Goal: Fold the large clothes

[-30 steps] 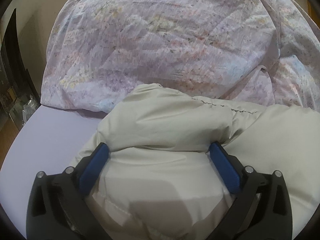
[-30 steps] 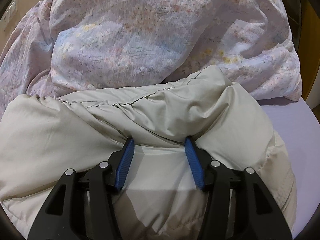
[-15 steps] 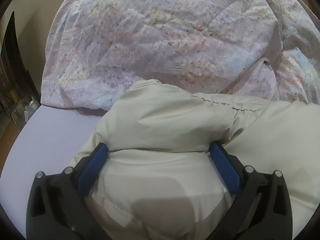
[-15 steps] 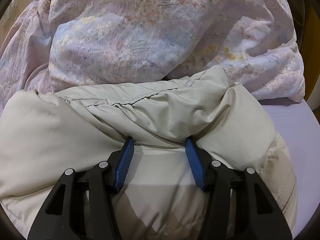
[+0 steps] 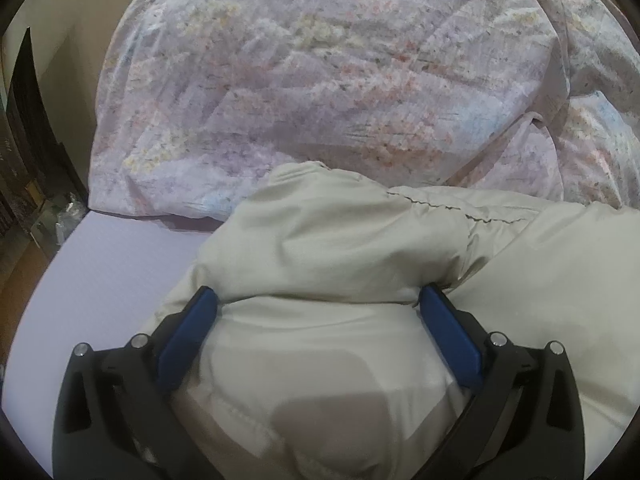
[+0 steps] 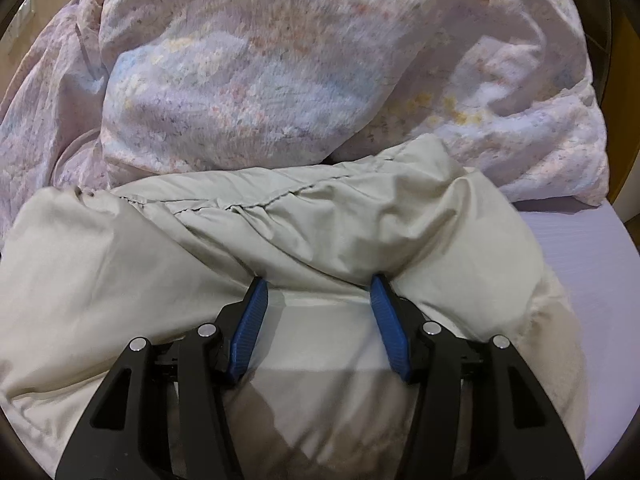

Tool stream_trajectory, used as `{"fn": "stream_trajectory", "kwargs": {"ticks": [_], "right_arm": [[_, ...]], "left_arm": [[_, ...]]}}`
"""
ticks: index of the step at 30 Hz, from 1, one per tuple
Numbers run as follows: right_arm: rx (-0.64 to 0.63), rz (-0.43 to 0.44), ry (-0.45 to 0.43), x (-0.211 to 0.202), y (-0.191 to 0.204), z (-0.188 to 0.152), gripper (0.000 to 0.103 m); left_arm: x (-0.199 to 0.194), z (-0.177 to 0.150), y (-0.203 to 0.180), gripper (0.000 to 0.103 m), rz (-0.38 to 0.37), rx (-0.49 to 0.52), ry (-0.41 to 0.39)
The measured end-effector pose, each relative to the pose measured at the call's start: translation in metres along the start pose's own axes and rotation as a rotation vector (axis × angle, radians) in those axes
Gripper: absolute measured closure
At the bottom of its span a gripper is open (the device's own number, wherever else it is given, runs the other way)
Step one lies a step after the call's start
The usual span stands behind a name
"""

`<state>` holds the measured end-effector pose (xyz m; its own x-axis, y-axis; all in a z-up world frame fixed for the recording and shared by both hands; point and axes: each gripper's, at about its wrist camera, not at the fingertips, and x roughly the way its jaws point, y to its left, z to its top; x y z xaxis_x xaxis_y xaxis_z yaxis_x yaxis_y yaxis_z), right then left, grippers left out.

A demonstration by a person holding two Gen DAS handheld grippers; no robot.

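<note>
A puffy beige jacket lies bunched on the lavender bed sheet, its stitched seam running across the top fold. My left gripper has its blue pads pressed into a thick fold at the jacket's left end. In the right wrist view the same jacket fills the foreground. My right gripper clamps a narrower bundle of it between its pads. The fingertips of both grippers are buried under the overhanging fold.
A large crumpled floral duvet is heaped right behind the jacket and touches it; the right wrist view shows this duvet too. Bare sheet lies to the right. Dark furniture stands past the bed's left edge.
</note>
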<state>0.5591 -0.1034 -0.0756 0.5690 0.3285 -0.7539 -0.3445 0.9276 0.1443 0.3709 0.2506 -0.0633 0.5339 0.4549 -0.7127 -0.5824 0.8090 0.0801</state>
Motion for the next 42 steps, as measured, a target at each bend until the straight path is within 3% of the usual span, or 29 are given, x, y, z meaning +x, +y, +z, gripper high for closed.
{"fn": "stream_trajectory", "kwargs": {"ticks": [4, 8, 12, 15, 23, 25, 42], "right_arm": [[0.027, -0.025, -0.059, -0.028, -0.021, 0.003, 0.047], [0.086, -0.030, -0.043, -0.028, -0.043, 0.008, 0.047], [0.007, -0.113, -0.035, -0.010, -0.030, 0.004, 0.046], [-0.041, -0.172, -0.038, 0.001, -0.021, 0.003, 0.044], [-0.017, -0.140, -0.023, 0.016, -0.028, 0.004, 0.042], [-0.007, -0.134, -0.020, 0.003, -0.039, -0.006, 0.042], [0.002, -0.100, 0.008, 0.009, -0.053, 0.001, 0.041]], "left_arm": [[-0.019, 0.003, 0.013, 0.002, -0.005, -0.018, -0.024], [-0.032, 0.017, 0.026, 0.002, 0.046, -0.020, -0.076], [-0.010, 0.014, 0.035, 0.002, 0.083, -0.017, -0.022], [0.000, 0.010, 0.041, 0.002, 0.054, -0.051, 0.001], [0.018, 0.007, 0.048, 0.002, -0.010, -0.100, 0.044], [0.021, 0.007, 0.052, 0.002, -0.025, -0.112, 0.053], [0.030, 0.004, 0.053, 0.002, -0.018, -0.109, 0.072]]}}
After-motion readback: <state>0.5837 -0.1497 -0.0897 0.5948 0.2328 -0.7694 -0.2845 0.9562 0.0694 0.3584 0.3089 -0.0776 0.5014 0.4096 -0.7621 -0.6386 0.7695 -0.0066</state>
